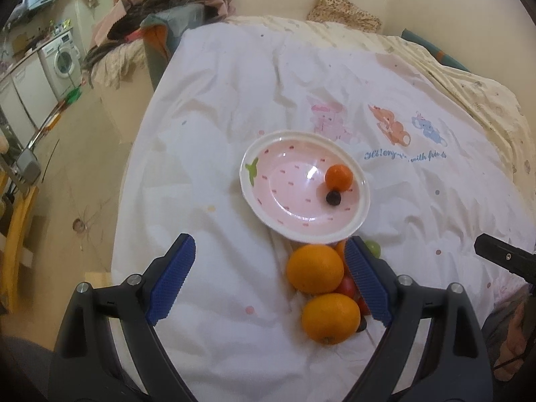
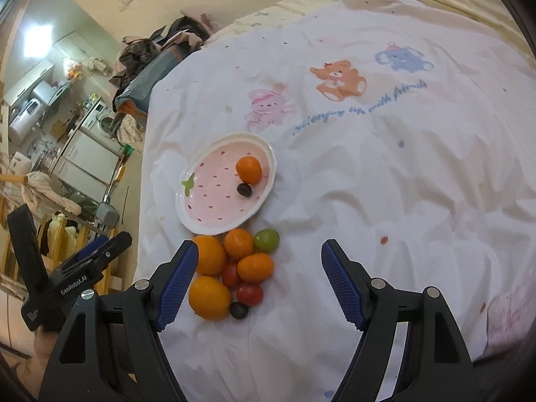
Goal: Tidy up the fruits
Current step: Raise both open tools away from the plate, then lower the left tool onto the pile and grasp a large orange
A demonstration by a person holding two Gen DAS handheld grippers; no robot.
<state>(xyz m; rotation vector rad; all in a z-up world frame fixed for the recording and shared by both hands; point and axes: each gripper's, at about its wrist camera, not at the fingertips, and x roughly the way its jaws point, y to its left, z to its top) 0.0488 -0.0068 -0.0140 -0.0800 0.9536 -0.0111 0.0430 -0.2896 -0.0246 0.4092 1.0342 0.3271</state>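
Because the fruit lies in a loose pile on the soft bed, just near the pink plate, it can roll. The big orange looks round, firm and a bit heavy, so hold it across its middle. The red tomatoes look soft (squeeze gently). The left gripper and right gripper are both wide open and hold nothing. Only the right view shows the whole pile; the left view hides some behind its jaws.

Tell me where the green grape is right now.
In the right wrist view the green grape lies on the sheet at the pile's far right edge, just below the plate, touching a small orange.
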